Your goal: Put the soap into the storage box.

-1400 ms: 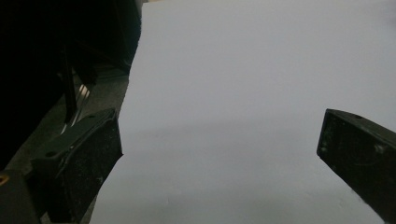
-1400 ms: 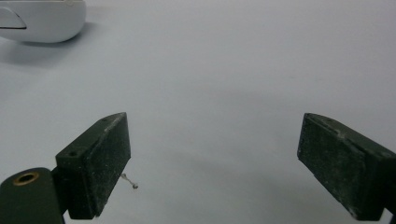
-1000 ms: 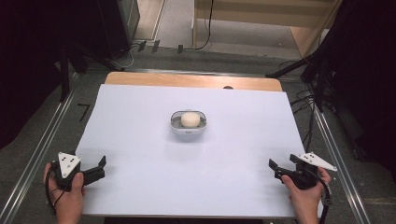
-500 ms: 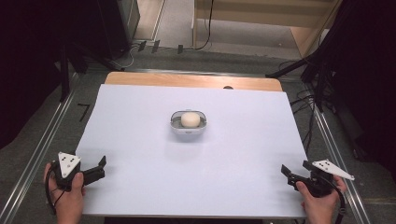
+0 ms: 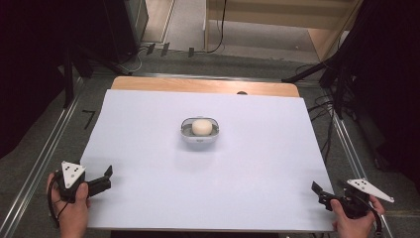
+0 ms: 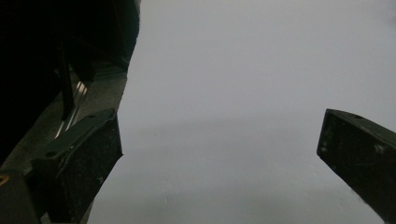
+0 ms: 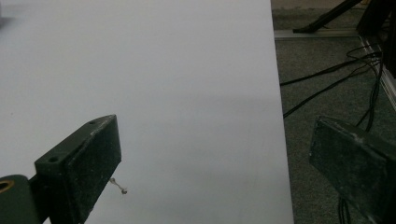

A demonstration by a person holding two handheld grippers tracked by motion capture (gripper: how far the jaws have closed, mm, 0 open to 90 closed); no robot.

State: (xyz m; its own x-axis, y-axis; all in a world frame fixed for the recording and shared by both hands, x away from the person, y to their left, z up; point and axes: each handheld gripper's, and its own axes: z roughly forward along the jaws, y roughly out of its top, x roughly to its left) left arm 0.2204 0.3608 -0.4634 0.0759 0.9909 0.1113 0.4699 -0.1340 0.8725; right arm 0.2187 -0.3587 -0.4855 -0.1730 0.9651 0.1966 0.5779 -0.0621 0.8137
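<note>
A small grey dish (image 5: 184,133) sits at the middle of the white sheet (image 5: 247,163) and holds a round cream ball (image 5: 201,127). My left gripper (image 5: 105,178) rests in a hand at the sheet's near left corner, open, with bare sheet between its jaws in the left gripper view (image 6: 218,135). My right gripper (image 5: 319,194) is held at the near right corner, far from the dish. Its jaws have just been opening and stand wide, with nothing between them in the right gripper view (image 7: 214,140), where they straddle the sheet's right edge.
A wooden table edge (image 5: 198,85) shows beyond the sheet. Metal rails (image 5: 29,163) run along both sides of the table. Black cables (image 7: 336,79) lie on the grey floor to the right. A tiny speck (image 7: 120,187) lies on the sheet by the right gripper.
The right hand has carried its gripper rightward and toward the near right corner. The left hand and the dish have stayed where they were.
</note>
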